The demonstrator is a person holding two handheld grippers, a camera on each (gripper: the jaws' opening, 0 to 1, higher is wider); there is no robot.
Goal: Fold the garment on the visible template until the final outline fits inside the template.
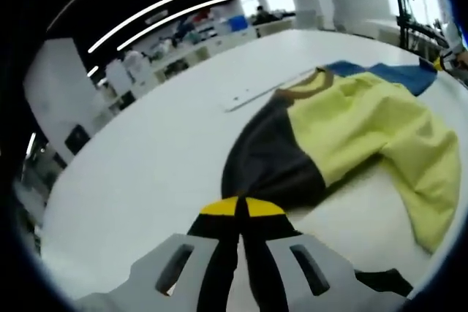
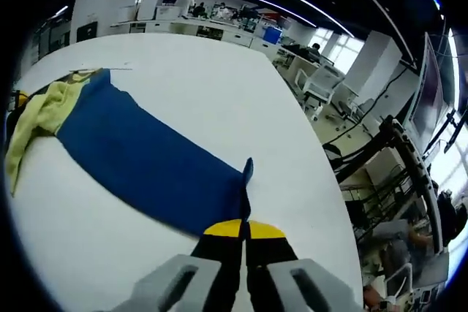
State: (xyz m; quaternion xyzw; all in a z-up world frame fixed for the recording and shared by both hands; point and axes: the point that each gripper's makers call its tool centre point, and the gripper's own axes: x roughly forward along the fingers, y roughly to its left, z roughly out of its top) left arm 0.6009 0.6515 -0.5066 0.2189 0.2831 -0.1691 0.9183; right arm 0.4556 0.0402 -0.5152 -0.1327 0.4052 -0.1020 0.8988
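Your left gripper (image 1: 242, 208) pinches the garment's (image 1: 351, 129) dark sleeve at six o'clock; your right gripper (image 2: 245, 226) clamps its blue sleeve (image 2: 146, 158). Uneven pulling could drag the garment across the table (image 1: 146, 158), off its template.

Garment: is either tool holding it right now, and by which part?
Both appear to. The left tool is shut on the dark grey sleeve end of the garment; the right tool is shut on the blue sleeve's end.
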